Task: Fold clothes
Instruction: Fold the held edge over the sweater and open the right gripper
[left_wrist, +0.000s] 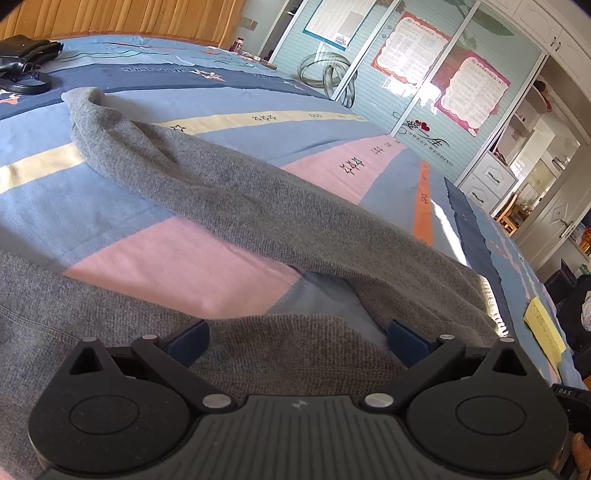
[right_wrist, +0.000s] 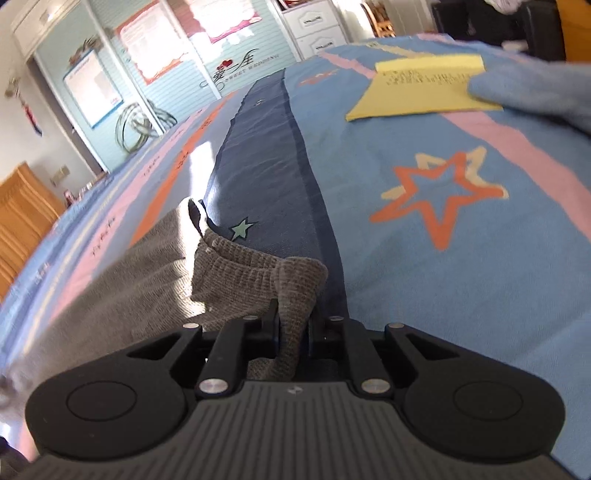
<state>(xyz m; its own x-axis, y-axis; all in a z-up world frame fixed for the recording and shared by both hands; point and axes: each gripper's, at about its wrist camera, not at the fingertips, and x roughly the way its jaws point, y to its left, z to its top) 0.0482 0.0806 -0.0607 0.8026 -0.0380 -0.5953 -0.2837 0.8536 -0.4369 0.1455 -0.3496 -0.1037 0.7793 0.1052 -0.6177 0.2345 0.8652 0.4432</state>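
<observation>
A grey sweater (left_wrist: 229, 206) lies spread on the bed (left_wrist: 177, 258), over its striped, star-printed cover; one sleeve (left_wrist: 110, 136) stretches toward the headboard (left_wrist: 122, 18); the left gripper (left_wrist: 297, 341) hangs over the knit with jaws wide, nothing between them; the right gripper (right_wrist: 291, 332) has its jaws pinched on the ribbed cuff (right_wrist: 273, 273) near the bed's dark blue stripe; a yellow paper (right_wrist: 421, 88) lies near the bed's far edge; a black bag (left_wrist: 26, 59) sits by the headboard.

You get bright daylight, glare streaking the bedspread (right_wrist: 199, 162), fisheye bending at the edges, and motion blur in the right wrist view.
</observation>
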